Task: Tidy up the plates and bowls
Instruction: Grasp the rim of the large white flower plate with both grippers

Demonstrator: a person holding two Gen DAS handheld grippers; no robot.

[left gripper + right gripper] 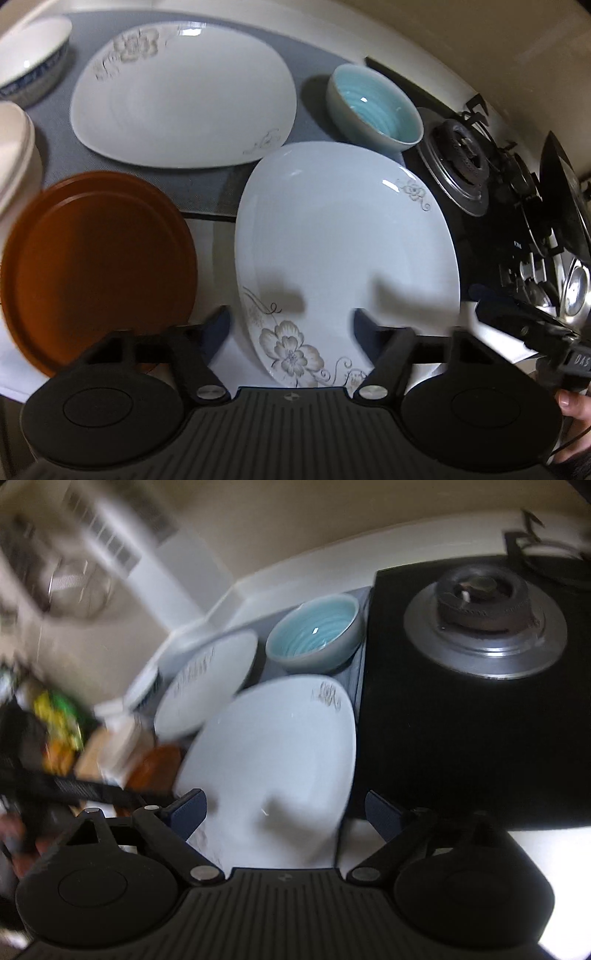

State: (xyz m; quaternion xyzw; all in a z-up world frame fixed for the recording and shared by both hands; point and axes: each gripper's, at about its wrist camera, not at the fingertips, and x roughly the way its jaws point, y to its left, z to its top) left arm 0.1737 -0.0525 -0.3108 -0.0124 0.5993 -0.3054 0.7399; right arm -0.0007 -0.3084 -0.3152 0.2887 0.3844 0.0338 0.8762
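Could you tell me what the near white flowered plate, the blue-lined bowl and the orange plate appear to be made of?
White flowered plate: likely glazed ceramic, with sharp glossy highlights. Blue-lined bowl: probably glazed stoneware, its ridged interior shining. Orange plate: seemingly matte plastic, without reflections, though blur leaves this uncertain.

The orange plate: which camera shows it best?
The left wrist view: the orange plate shows nearly whole, left of the near white plate. The right wrist view catches only a blurred orange sliver beyond that plate.
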